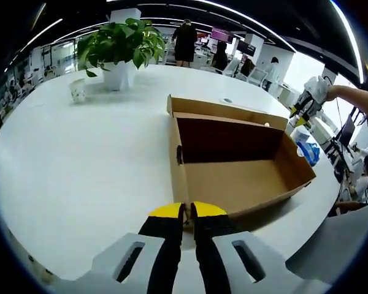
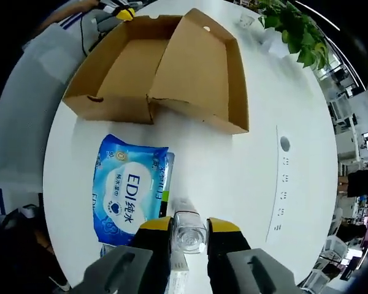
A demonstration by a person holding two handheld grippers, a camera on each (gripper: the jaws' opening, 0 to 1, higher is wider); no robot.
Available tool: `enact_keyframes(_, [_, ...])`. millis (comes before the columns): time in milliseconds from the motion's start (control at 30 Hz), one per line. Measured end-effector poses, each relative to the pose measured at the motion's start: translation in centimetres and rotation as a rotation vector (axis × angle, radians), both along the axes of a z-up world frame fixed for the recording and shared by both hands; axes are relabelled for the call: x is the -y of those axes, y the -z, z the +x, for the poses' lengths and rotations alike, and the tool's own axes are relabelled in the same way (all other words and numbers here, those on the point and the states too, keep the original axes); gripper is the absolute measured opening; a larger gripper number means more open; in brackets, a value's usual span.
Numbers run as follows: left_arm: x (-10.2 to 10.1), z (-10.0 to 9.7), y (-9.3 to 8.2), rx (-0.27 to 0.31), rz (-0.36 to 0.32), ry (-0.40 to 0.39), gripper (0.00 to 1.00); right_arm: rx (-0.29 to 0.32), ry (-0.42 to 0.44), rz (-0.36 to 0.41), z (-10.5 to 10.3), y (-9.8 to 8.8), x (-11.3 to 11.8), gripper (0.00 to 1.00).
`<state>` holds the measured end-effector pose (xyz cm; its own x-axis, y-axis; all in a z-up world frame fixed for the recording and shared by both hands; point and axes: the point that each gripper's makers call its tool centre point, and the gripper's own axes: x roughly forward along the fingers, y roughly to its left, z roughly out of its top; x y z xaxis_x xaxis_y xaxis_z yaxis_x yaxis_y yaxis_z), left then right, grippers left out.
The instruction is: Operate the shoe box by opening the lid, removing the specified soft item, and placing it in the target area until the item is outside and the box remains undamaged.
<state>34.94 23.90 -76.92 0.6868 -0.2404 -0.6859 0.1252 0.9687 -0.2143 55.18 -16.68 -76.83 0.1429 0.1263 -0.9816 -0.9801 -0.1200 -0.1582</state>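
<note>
Two hand-held grippers work over a round white table [image 1: 80,171] where the shoe box [image 1: 233,165] stands open, its lid [image 2: 199,70] folded back and the inside bare cardboard. The left gripper [image 1: 187,211] hovers at the near long wall of the box with its yellow-tipped jaws pressed together on nothing. The right gripper [image 2: 189,226] hangs above the table edge on the far side of the box, jaws clamped on a small clear bottle [image 2: 189,233] seen end-on. Just beside it, the soft item, a blue pack of wet wipes [image 2: 130,190], lies flat on the table outside the box, near the box's short end but not touching it, so the removal looks done. Risk now lies at the edge: the pack sits close to the table's rim, and a sweep of the right gripper or the bottle could push it off. A careless nudge from the left gripper could likewise dent or drag the thin cardboard wall. A potted plant [image 1: 119,46] stands well apart, beyond the box
</note>
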Motion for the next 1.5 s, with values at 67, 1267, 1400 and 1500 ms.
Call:
enact_keyframes(67, [0.0, 0.0, 0.0, 0.000, -0.001, 0.000, 0.03, 0.001, 0.002, -0.003, 0.0, 0.0, 0.1, 0.18])
enact_keyframes(1267, [0.1, -0.1, -0.1, 0.000, -0.011, -0.008, 0.03, 0.008, 0.177, 0.114, 1.3, -1.0, -1.3, 0.28])
enact_keyframes(1400, [0.1, -0.1, -0.1, -0.002, -0.006, -0.005, 0.03, 0.014, 0.261, 0.159, 2.1, -1.4, -2.0, 0.28])
enact_keyframes(1500, [0.1, -0.1, -0.1, -0.003, -0.004, -0.005, 0.03, 0.033, 0.309, 0.186, 2.8, -1.7, -2.4, 0.28])
